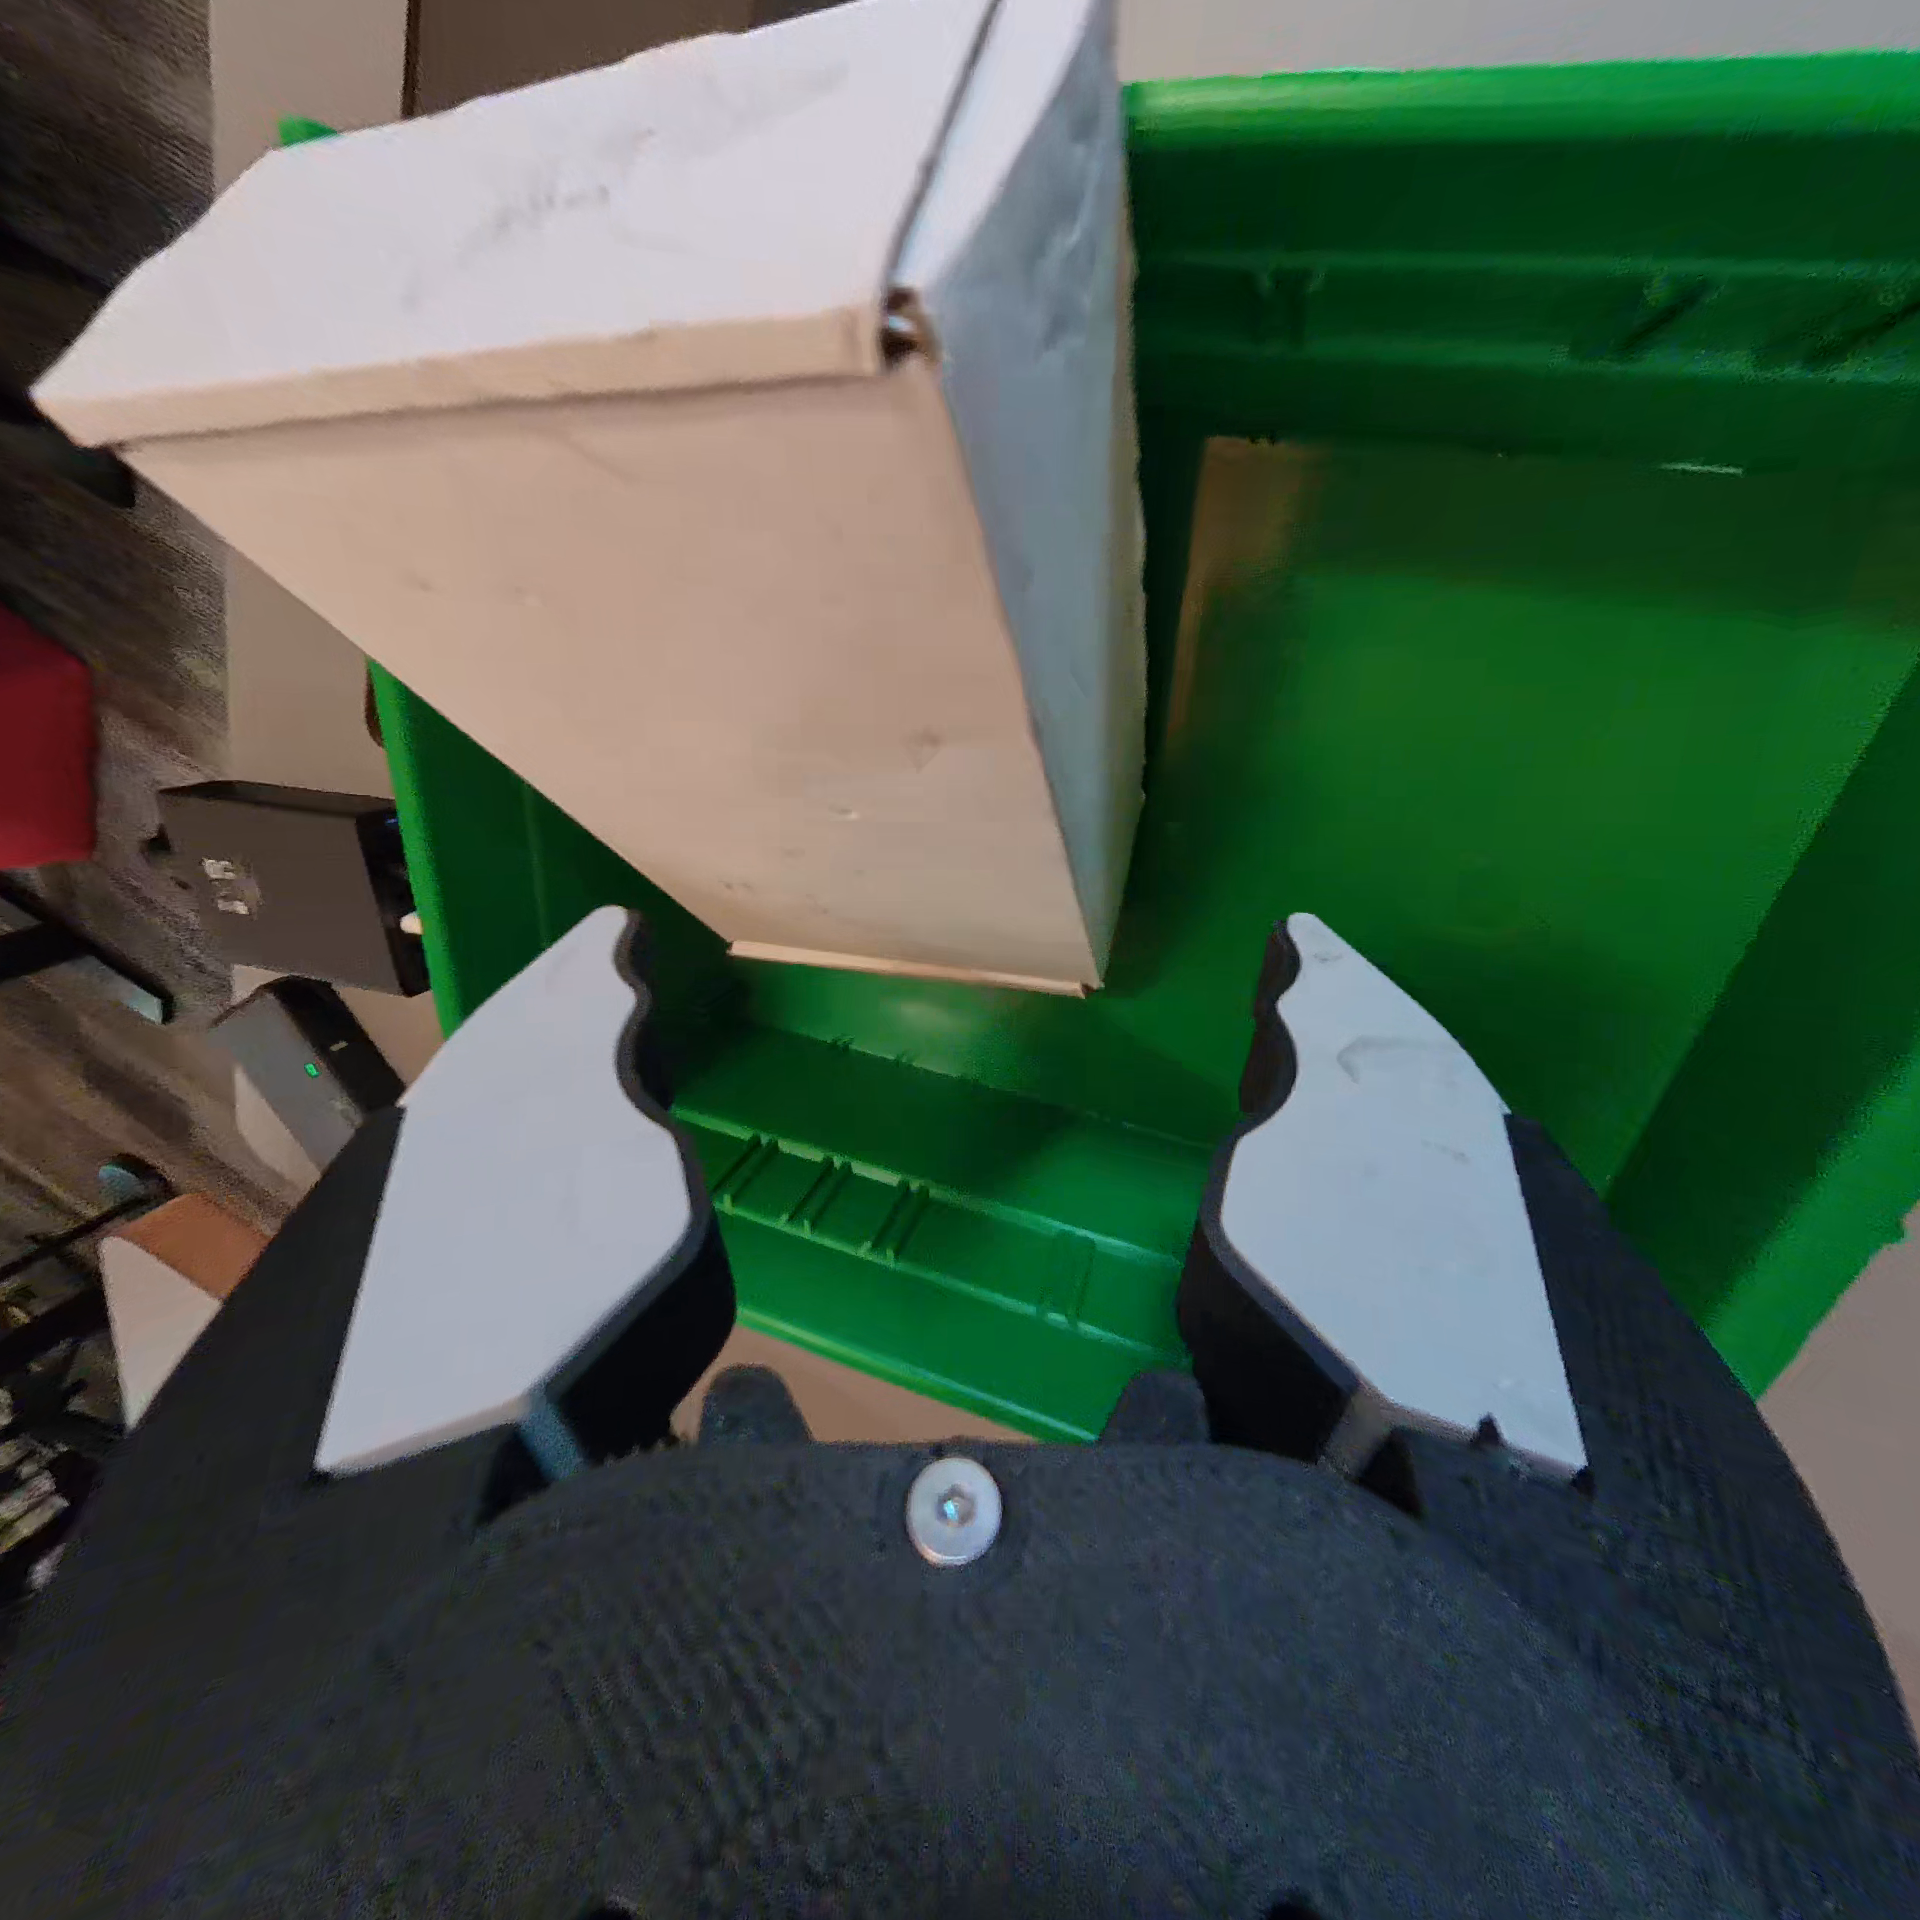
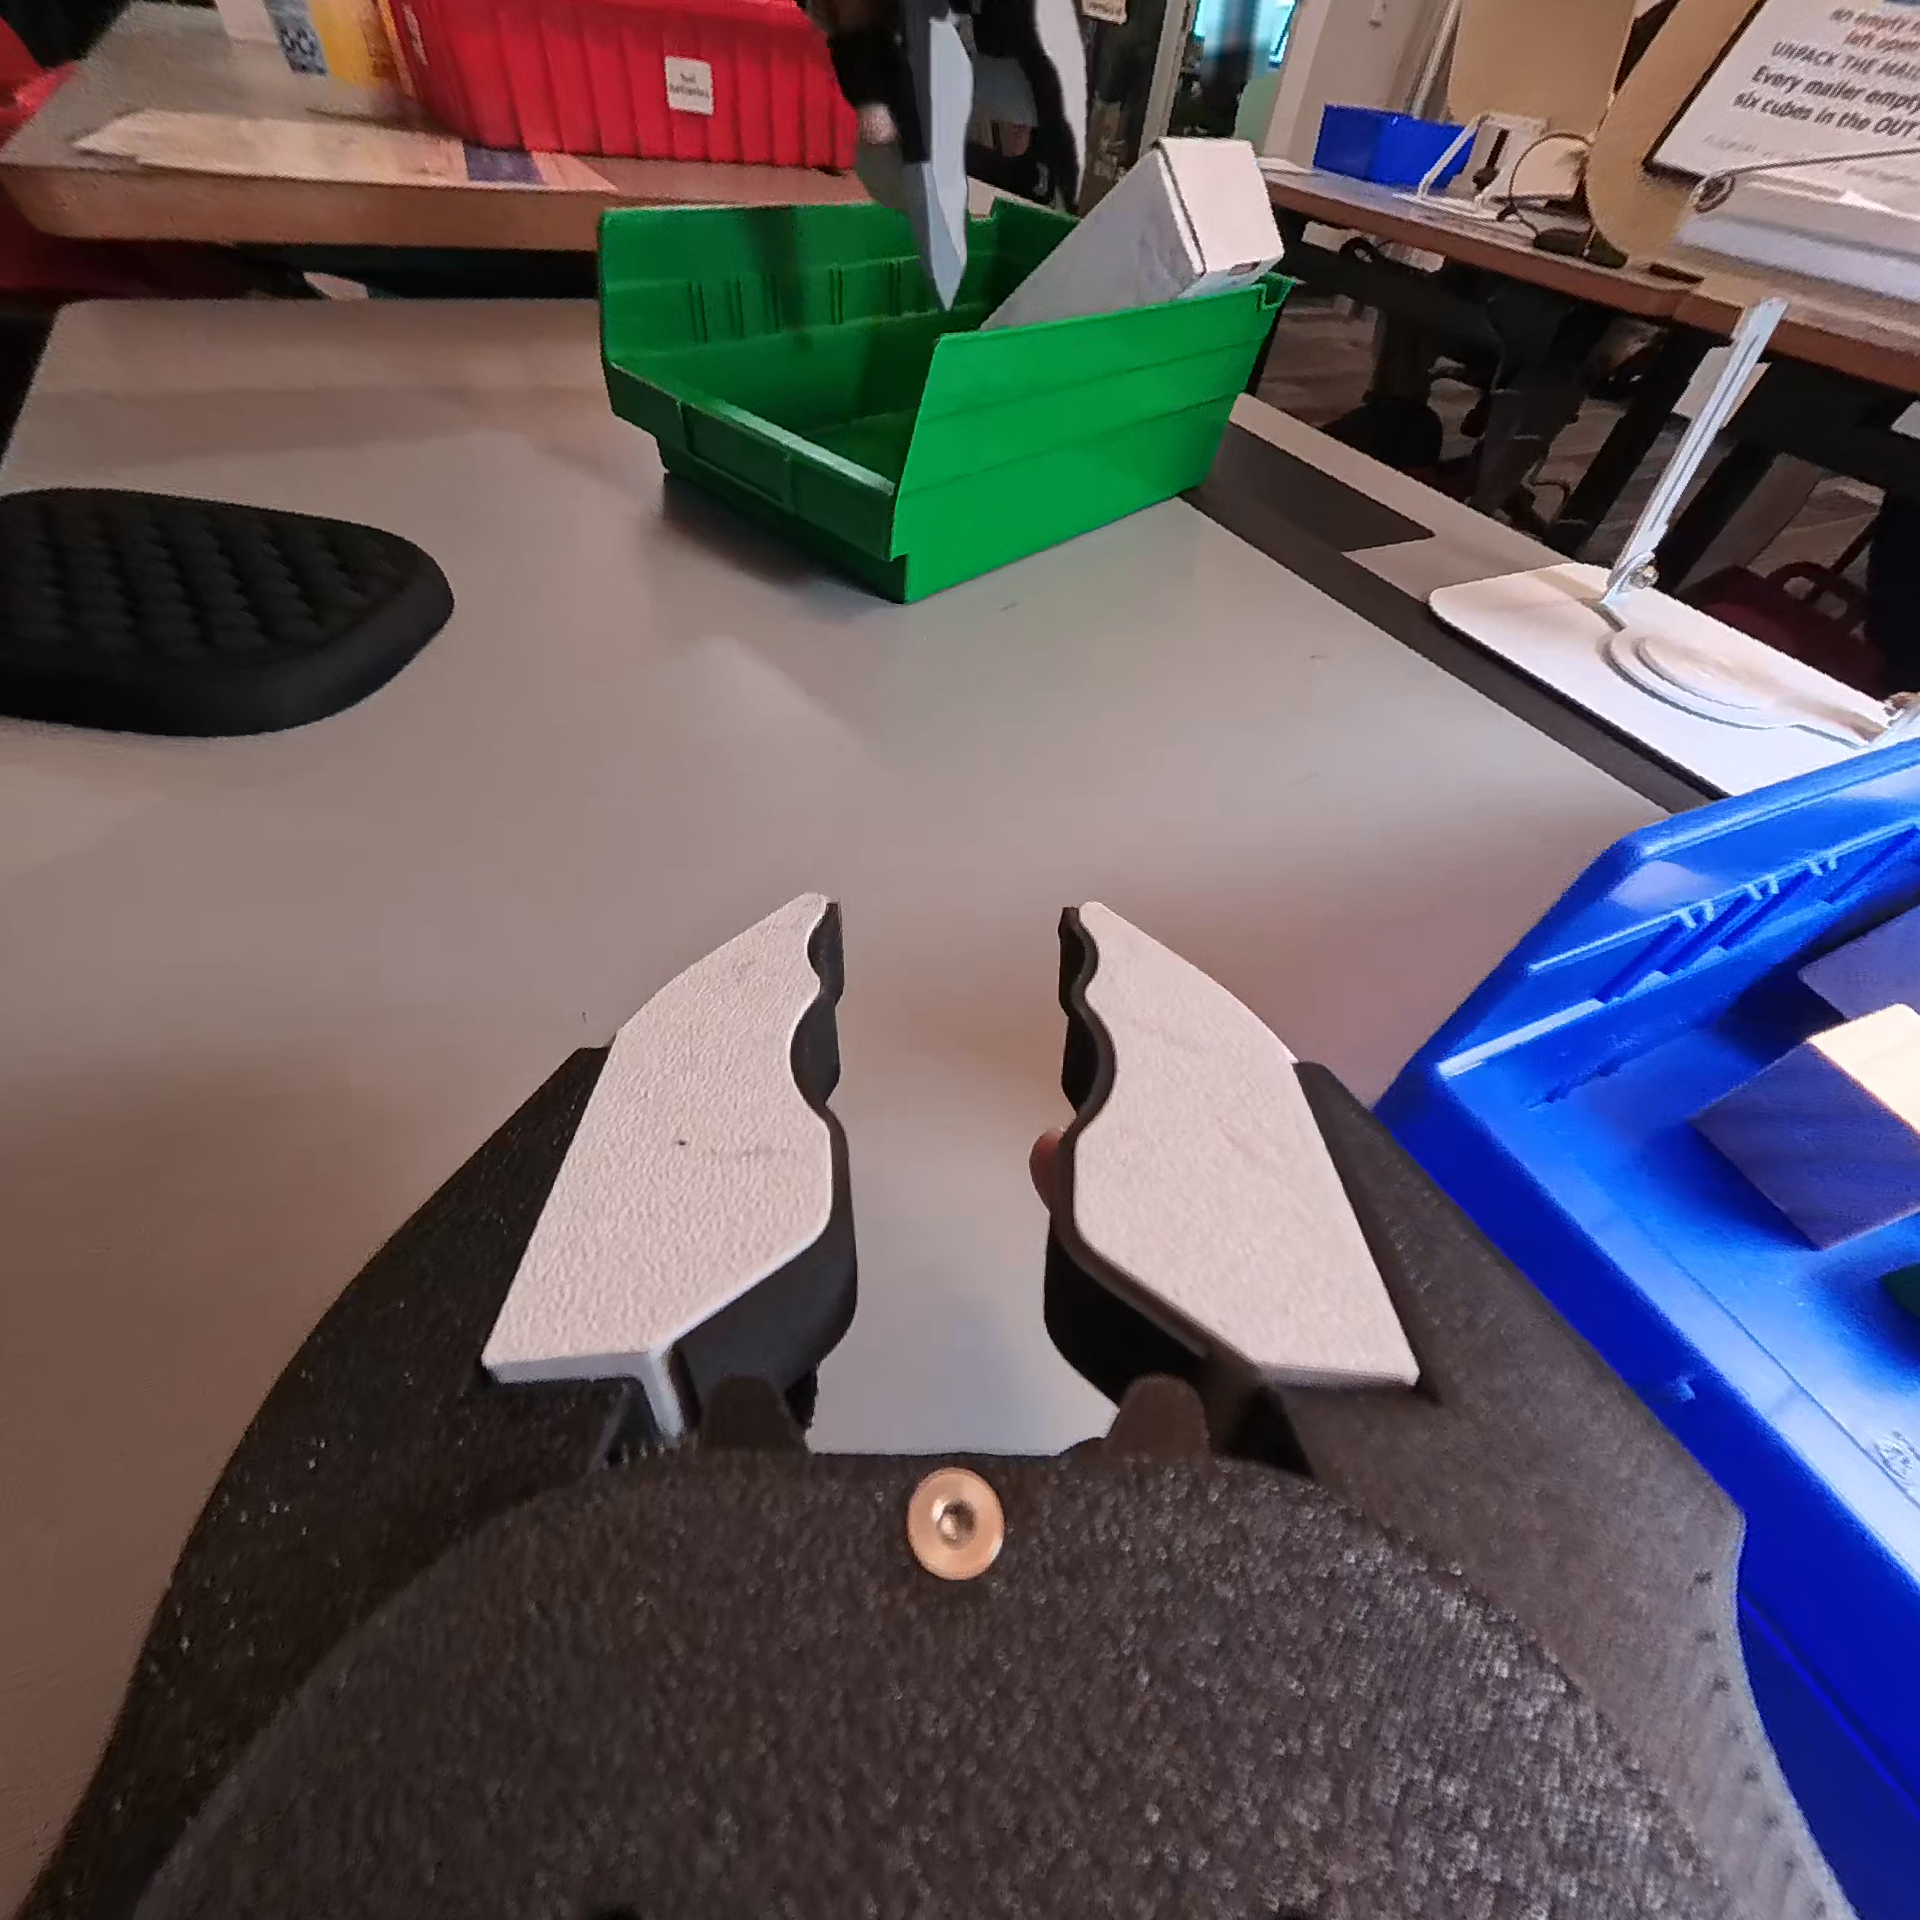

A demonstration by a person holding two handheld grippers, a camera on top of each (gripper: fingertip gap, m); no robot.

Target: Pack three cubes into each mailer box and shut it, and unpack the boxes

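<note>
1. The white mailer box is closed and sits tilted in the green bin, one end down inside and the other end propped up on the bin's wall. From the right wrist view the same box leans on the bin's far-right corner, upper end sticking over the rim.
2. Your left gripper hangs over the bin w/ its fingers spread wide and nothing between them. The box's low corner is just ahead of the tips; can't tell if it's touching the left finger.
3. In the right wrist view that gripper shows far off, pointing down into the bin just left of the box.
4. Your right gripper is low over the grey table, well apart from the green bin, fingers parted w/ only bare tabletop in the gap. A fingertip of your hand peeks in by the right finger.
5. Blue bin is just to the right of that gripper, w/ blocks inside: a dark blue one w/ a pale top is clearest.
6. Black textured pad lies on the table at left.
7. White stand base sits at the table's right edge; red bin is on another table behind.
</note>
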